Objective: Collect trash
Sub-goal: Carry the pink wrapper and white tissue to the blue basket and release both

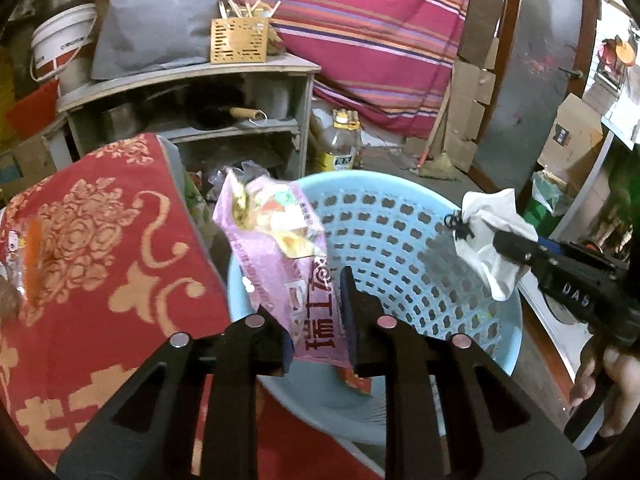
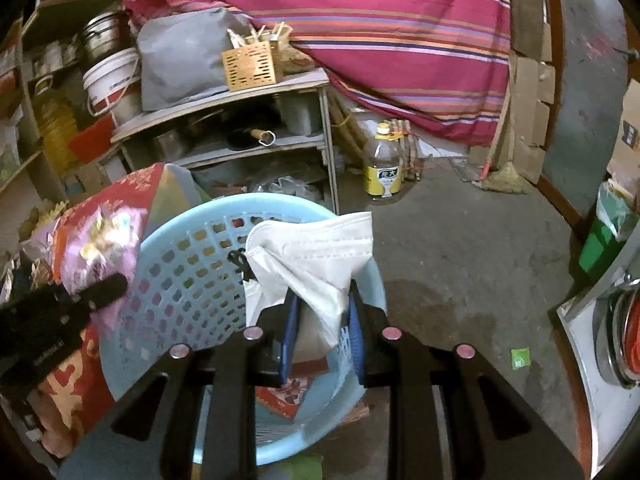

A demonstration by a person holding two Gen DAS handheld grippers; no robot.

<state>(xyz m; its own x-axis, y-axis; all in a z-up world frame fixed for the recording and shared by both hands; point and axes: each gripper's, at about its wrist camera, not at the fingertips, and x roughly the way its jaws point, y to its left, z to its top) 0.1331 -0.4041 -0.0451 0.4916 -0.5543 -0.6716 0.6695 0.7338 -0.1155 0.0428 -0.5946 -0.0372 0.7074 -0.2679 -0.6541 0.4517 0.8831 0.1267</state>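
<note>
Cluttered shelving (image 2: 224, 108) is seen behind one blue basket (image 2: 192, 216). One pink wrapper (image 1: 288, 264) is pinched by the left gripper (image 1: 318, 320), one white mask (image 2: 316, 256) by the right gripper (image 2: 322, 320); the basket's bottom is largely hidden.

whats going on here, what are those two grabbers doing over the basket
A person is collecting trash with a handheld gripper in each hand. The left gripper has a pink wrapper between its fingers, and the right gripper grips a white face mask. Both are held over the blue basket, which already has a red wrapper lying at its bottom. Neither piece has been dropped in yet.
</note>
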